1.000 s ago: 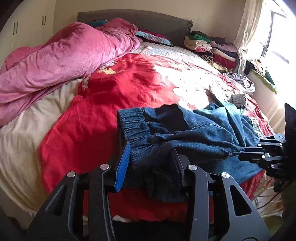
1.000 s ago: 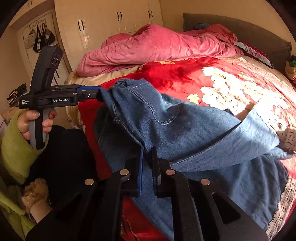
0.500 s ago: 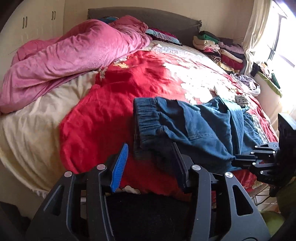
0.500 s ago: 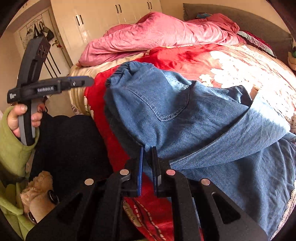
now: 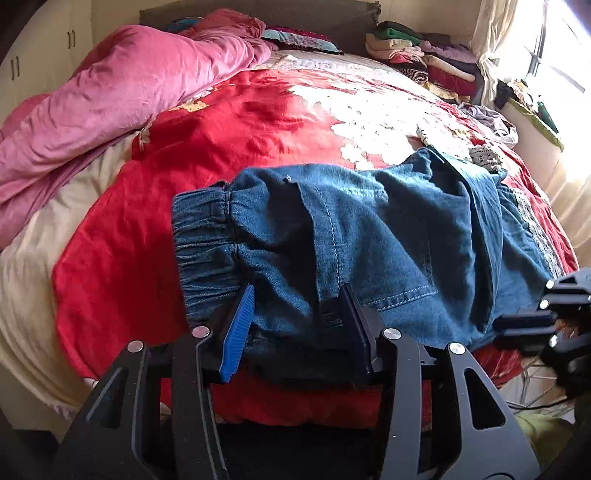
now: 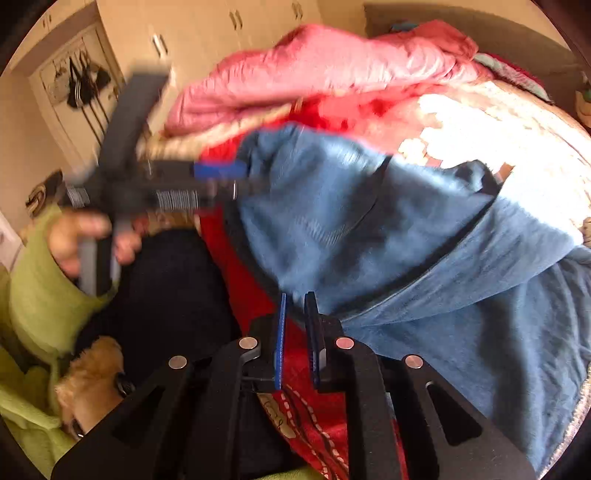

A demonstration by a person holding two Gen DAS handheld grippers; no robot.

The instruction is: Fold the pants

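Observation:
Blue denim pants lie folded over on the red bedspread, with the elastic waistband at the left. My left gripper stands open at the near edge, just right of the waistband, and denim lies between its fingers without being pinched. It shows blurred at the left of the right wrist view, where the left gripper reaches the pants. My right gripper pinches a thin denim edge at its tips, its jaws starting to open. In the left wrist view the right gripper sits at the pants' right edge.
A pink quilt is heaped along the bed's left side. Folded clothes are stacked by the headboard and loose garments lie near the window. A person in a green sleeve stands at the bed's near edge. White wardrobes line the wall.
The left gripper let go of the waistband, drew back, then came forward and down over the pants again. The pants sank from hanging to lying on the bed. The right gripper stayed put.

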